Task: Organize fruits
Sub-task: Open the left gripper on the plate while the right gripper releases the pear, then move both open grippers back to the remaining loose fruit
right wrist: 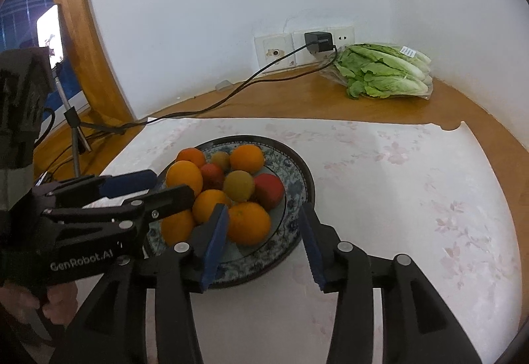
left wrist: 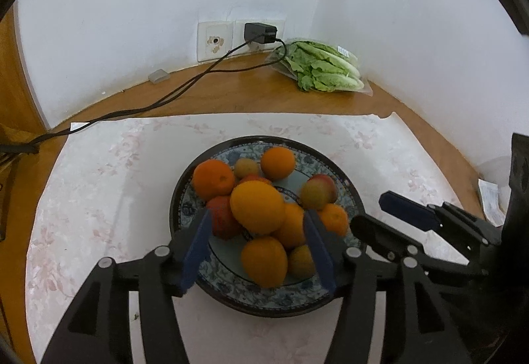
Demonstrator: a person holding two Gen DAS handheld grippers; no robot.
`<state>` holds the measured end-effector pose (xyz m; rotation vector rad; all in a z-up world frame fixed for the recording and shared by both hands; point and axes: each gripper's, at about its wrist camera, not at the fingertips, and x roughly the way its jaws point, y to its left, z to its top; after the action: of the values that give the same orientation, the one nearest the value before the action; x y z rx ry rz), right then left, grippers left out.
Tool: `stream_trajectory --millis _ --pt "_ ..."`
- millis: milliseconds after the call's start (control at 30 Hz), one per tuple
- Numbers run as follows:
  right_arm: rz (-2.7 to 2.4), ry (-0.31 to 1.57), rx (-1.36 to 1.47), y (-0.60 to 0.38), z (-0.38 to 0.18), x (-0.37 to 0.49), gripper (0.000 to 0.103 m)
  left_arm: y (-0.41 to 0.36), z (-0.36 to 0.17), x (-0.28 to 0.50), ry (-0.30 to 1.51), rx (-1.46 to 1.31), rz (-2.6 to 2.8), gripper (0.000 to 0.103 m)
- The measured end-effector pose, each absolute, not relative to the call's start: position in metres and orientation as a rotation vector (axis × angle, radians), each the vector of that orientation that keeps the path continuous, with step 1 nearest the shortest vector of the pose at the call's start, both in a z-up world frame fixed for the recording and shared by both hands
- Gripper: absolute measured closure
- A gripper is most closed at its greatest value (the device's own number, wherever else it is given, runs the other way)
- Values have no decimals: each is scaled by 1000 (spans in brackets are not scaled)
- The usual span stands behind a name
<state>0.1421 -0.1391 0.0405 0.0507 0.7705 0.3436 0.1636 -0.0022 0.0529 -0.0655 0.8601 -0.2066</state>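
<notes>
A blue-patterned plate (left wrist: 185,208) sits on a pale floral mat and holds a heap of oranges, reddish apples and small yellow-green fruits. My left gripper (left wrist: 257,213) hovers over the plate's near side, open, its blue pads either side of a large orange (left wrist: 256,205) without pressing on it. From the right wrist view the left gripper (right wrist: 172,184) reaches in over the plate's left rim. My right gripper (right wrist: 263,208) is open at the plate's near right edge, with an orange (right wrist: 248,223) just ahead of its left pad. In the left wrist view the right gripper (left wrist: 369,211) holds nothing.
A bag of romaine lettuce (left wrist: 322,68) lies in the back corner. A black charger (left wrist: 259,32) is plugged into the wall, its cable (left wrist: 158,102) trailing left across the wooden counter. A small tripod (right wrist: 76,132) stands at left. Walls close in behind and at right.
</notes>
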Motion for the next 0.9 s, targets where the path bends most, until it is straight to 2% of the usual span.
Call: stream_trajectory --millis 900 --pt "318 776 53 -144 61 63 57 12 75 87 887 -151 -173 41"
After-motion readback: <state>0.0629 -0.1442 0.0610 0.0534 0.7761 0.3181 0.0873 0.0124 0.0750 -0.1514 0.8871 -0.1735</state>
